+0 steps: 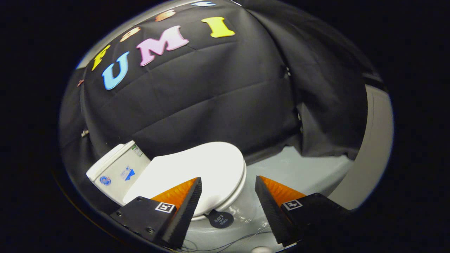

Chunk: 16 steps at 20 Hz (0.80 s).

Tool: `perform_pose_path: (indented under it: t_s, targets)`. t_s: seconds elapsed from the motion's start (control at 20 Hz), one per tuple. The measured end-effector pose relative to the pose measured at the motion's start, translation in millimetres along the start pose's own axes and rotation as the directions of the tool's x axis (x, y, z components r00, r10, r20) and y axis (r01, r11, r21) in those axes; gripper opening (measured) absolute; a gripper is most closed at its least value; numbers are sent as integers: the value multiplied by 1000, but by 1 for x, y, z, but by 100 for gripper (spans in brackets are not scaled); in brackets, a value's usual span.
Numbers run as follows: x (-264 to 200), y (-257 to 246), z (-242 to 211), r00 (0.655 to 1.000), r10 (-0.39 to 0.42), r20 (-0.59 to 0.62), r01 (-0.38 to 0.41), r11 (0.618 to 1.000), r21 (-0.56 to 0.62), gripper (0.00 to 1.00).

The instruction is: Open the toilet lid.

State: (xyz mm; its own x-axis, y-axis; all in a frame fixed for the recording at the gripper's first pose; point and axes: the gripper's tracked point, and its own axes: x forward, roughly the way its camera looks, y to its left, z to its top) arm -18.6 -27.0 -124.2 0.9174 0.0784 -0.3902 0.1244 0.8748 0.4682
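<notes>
Approach stage. The toilet lid [197,168] lies closed on the bowl, just ahead of the tongs [228,191], its front edge between the fingers. The cistern [116,168] stands behind it. A dark tab [219,218] hangs below the rim. The tongs stand spread wide, holding and touching nothing. Next move, by judgement: advance, catch the front edge, lift upward.

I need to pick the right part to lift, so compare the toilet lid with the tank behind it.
The toilet lid is a flat, rounded oval lying closed over the bowl; the tank is a boxy block standing upright behind it. The lid's top is plain, while the tank's face carries small stickers. The lid's front edge sits between and just ahead of the open fingers; the tank lies beyond them. Both are white.
</notes>
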Motion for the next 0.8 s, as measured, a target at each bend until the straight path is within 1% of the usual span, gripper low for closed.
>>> perform_pose_path:
  t_s: [0.1,0.2,0.35,0.4,0.45,0.5,0.6,0.7,0.8]
  targets:
    - [5,-13,-23,996,15,-93,-2,990,140,94]
    - [8,-20,-40,990,45,-136,-10,969,246,95]
    - [3,-25,-58,978,105,-179,-32,929,369,94]
    - [4,-28,-65,973,107,-203,-18,918,396,94]
    - [6,-30,-70,971,111,-212,-9,902,431,81]
    - [3,-28,-67,971,131,-203,-21,883,468,68]
    - [2,-18,-67,965,176,-193,-50,849,525,68]
    - [5,-12,-71,957,215,-195,-72,826,559,68]
    - [5,-8,-79,948,237,-213,-69,805,589,55]
